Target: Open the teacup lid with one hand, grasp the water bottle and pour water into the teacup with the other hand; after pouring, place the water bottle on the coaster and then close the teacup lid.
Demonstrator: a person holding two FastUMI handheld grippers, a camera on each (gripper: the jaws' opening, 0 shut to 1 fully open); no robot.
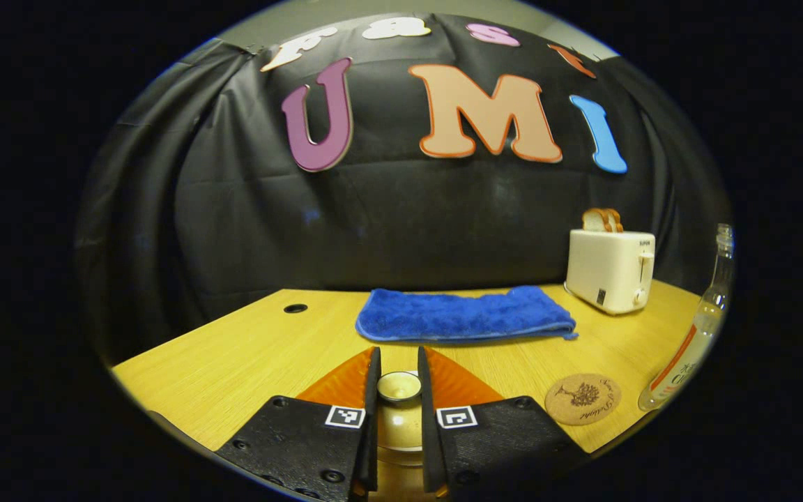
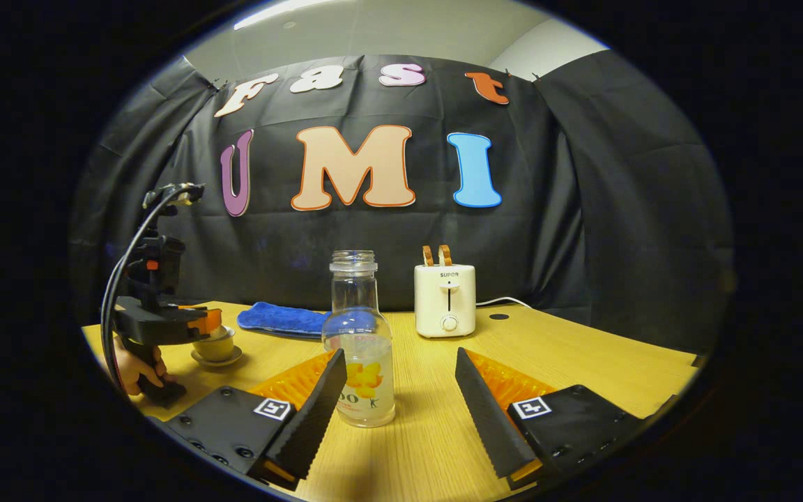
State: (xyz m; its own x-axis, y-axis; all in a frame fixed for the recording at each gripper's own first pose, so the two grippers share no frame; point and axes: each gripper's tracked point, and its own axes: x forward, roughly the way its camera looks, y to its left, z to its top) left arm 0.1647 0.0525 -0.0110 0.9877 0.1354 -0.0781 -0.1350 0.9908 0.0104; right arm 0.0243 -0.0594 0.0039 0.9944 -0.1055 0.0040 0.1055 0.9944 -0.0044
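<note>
Gripping: left gripper (image 1: 399, 390) has its jaws nearly closed around the teacup lid's knob (image 1: 399, 385); whether both fingers actually press on it I cannot tell.
Teacup (image 2: 215, 345): directly under and between the left fingers, on a saucer (image 2: 217, 360).
Right gripper (image 2: 401, 397): jaws spread wide, holding nothing.
Water bottle (image 2: 361, 348): upright, uncapped, long axis vertical, just ahead of the right gripper and close to its left finger (image 2: 318, 404), off centre of the gap.
Nearer hand: the right one, by judgement; a shift leftward would centre the bottle.
Coaster (image 1: 583, 399): on the table (image 1: 234, 348), right of the left gripper, beside the bottle.
Beyond: blue towel (image 1: 464, 315), toaster (image 1: 610, 268).
</note>
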